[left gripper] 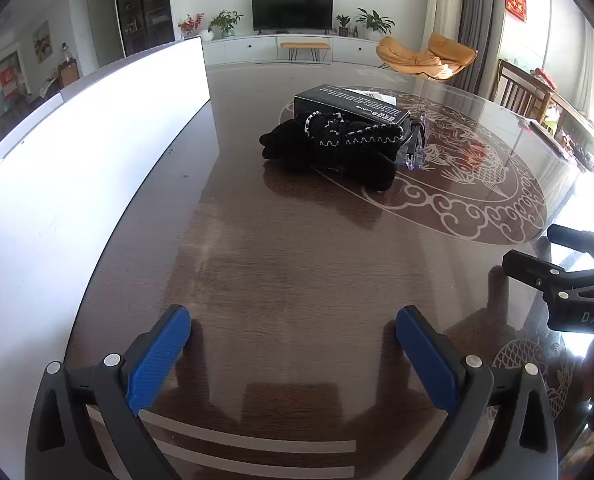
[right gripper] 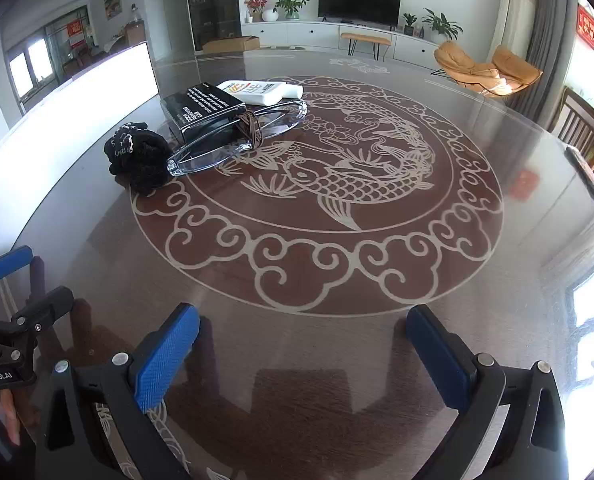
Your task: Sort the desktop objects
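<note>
A pile of objects lies on the dark glass-topped table (right gripper: 497, 280): a black knit glove (left gripper: 333, 142) (right gripper: 139, 158), a black box with white print (left gripper: 351, 106) (right gripper: 203, 108), a clear glasses case (right gripper: 233, 140) (left gripper: 415, 150) with a brown hair tie (right gripper: 251, 128) around it, and a white bottle (right gripper: 261, 92) lying flat behind. My left gripper (left gripper: 293, 322) is open and empty, low over the table, well short of the pile. My right gripper (right gripper: 303, 322) is open and empty, beside the left one, near the table's front.
A large white box (left gripper: 77, 184) (right gripper: 69, 120) stands along the left side of the table. The right gripper's body (left gripper: 569, 280) shows at the left view's right edge, and the left gripper's body (right gripper: 13, 320) at the right view's left edge. Wooden chairs (right gripper: 585, 128) stand at far right.
</note>
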`<state>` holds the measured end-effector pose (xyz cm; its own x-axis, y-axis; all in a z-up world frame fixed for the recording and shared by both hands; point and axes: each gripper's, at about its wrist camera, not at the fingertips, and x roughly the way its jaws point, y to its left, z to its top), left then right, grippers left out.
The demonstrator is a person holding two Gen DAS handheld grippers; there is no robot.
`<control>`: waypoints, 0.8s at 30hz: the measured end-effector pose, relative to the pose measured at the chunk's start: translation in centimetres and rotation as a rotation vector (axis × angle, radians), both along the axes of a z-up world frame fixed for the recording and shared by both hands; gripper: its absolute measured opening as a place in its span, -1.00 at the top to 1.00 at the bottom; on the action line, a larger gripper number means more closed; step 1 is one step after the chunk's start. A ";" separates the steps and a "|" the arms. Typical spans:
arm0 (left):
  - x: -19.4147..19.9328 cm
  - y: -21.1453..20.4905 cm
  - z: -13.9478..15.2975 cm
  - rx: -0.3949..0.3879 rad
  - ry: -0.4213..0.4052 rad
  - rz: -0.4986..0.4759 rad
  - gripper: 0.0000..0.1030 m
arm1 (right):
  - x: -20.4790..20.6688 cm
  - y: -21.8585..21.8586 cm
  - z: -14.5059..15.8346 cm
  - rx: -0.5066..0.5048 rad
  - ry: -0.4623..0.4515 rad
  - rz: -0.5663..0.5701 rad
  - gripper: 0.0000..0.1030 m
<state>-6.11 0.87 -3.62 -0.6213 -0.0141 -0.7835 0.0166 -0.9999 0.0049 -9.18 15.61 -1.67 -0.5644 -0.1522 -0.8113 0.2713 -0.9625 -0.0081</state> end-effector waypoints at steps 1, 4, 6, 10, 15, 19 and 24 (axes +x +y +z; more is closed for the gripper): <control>0.0 0.0 0.0 0.000 0.000 0.000 -1.00 | 0.0 0.0 0.0 0.000 0.000 0.000 -1.00; 0.0 0.0 0.0 0.000 0.001 -0.001 -1.00 | 0.0 0.0 0.0 0.000 0.000 0.000 -1.00; 0.1 0.1 0.1 -0.001 0.003 -0.001 -1.00 | 0.0 0.0 0.0 0.000 0.000 0.000 -1.00; 0.1 0.2 0.2 0.000 0.005 -0.002 -1.00 | 0.1 0.0 0.0 0.000 0.000 0.000 -1.00; 0.4 0.3 0.3 -0.001 0.013 -0.003 -1.00 | 0.0 0.0 0.0 0.000 0.000 0.000 -1.00; 0.4 0.3 0.3 -0.001 0.015 -0.004 -1.00 | 0.0 0.0 0.0 0.000 0.000 0.000 -1.00; 0.5 0.3 0.3 0.000 0.017 -0.006 -1.00 | 0.0 0.0 0.0 0.000 0.000 0.000 -1.00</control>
<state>-5.61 1.20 -3.28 -0.6345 -0.0108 -0.7728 0.0108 -0.9999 0.0052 -9.17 15.64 -1.62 -0.5643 -0.1524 -0.8114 0.2711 -0.9625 -0.0077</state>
